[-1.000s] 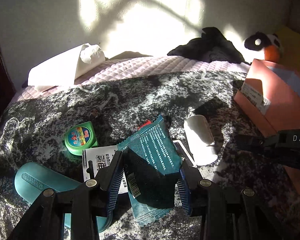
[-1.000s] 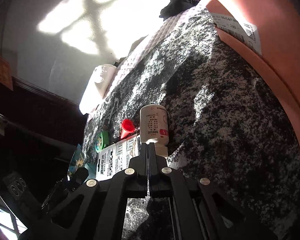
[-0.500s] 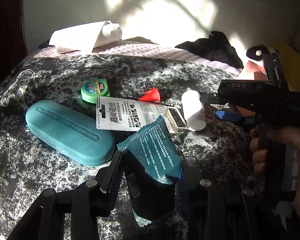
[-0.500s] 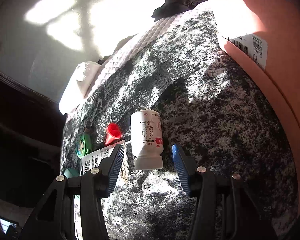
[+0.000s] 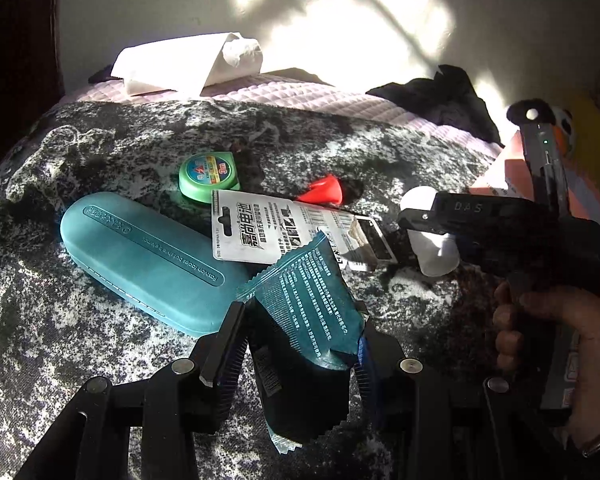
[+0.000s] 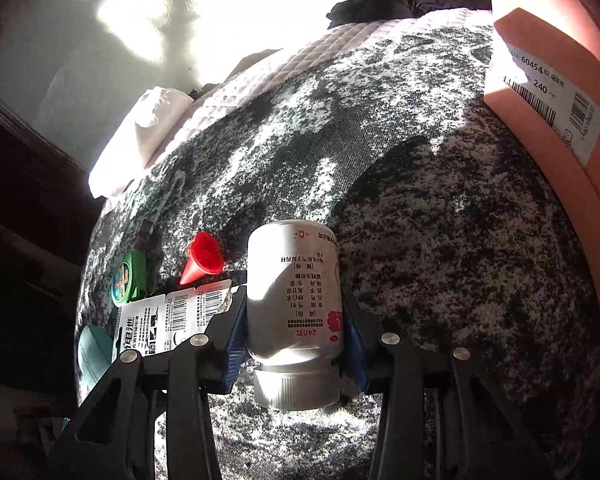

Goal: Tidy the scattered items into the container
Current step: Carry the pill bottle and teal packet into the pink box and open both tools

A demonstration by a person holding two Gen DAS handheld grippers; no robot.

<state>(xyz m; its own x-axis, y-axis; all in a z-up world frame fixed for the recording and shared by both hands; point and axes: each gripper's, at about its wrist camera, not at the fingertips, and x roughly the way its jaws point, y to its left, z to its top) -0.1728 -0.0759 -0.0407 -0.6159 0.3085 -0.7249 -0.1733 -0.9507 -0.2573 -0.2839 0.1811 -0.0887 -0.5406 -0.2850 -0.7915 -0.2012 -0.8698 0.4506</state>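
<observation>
My left gripper is clamped on a teal packet, held above the mottled blanket. My right gripper has its fingers against both sides of a white bottle lying on the blanket, cap toward the camera. Pink box sits to the right, apart from the bottle. On the blanket: teal glasses case, battery card, green tape measure, red funnel.
</observation>
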